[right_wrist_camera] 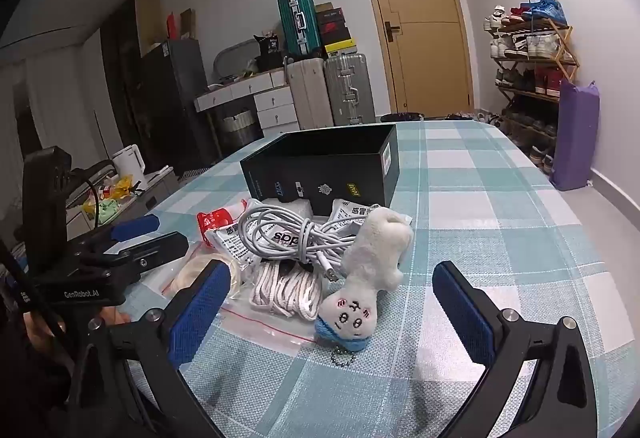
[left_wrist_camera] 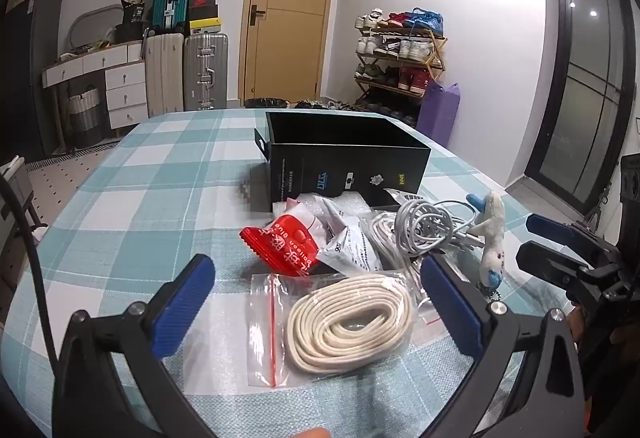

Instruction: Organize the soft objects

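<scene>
A table (left_wrist_camera: 120, 174) covered in a blue-and-white checked cloth is carrying everything, and no corner of it is being shown clearly; its far edge is lying just behind the black box (left_wrist_camera: 344, 158). The box is being kept open-topped at the middle of the table, toward the far edge, probably so that the soft things can be dropped in from above. Against the box's near wall the clutter is being left in one heap, within reach of both tools.

Nearest the left gripper (left_wrist_camera: 316, 290), a zip bag holding a cream rope coil (left_wrist_camera: 352, 326) is lying flat. The left gripper's fingers are being held spread wide and empty on either side of the coil, seemingly lined up for a grasp. Beyond it, a red-printed packet (left_wrist_camera: 284, 246), white sachets (left_wrist_camera: 352, 242) and a tied white cable bundle (left_wrist_camera: 424, 230) are piled together.

The right gripper (right_wrist_camera: 332, 302) is likewise being held released and empty, its fingers framing the plush keychain toy (right_wrist_camera: 368, 278), which is resting against the cable.

The toy's face and bead chain, and a bag of flat white laces (right_wrist_camera: 284, 290), are being shown clearly only by the right wrist view; the rope coil is being shown fully only by the left one.
</scene>
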Available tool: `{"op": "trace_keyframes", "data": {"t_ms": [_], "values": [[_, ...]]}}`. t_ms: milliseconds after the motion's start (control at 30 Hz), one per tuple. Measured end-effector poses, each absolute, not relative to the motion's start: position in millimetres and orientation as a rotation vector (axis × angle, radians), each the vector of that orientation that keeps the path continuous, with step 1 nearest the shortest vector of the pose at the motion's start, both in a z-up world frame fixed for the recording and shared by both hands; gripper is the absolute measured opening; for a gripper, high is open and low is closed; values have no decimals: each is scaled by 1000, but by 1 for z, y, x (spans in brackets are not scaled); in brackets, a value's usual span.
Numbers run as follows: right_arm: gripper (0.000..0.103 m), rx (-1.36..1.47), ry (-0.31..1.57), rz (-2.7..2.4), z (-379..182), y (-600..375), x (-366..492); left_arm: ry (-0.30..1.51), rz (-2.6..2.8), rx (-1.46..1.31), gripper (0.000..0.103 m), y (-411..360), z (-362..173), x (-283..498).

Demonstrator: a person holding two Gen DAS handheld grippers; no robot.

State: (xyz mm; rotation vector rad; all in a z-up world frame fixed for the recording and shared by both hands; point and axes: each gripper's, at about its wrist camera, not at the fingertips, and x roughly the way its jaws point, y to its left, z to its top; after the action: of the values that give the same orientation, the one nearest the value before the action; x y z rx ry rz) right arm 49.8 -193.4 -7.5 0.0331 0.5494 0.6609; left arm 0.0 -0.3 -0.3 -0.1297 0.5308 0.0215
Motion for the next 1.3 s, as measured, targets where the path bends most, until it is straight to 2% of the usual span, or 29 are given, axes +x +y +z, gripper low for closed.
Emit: {"op": "trace_keyframes", "data": {"t_ms": [1300], "values": [[103,28,533,653,-8,-195,49,522,20,-112,103,-1,0,-4]]}}
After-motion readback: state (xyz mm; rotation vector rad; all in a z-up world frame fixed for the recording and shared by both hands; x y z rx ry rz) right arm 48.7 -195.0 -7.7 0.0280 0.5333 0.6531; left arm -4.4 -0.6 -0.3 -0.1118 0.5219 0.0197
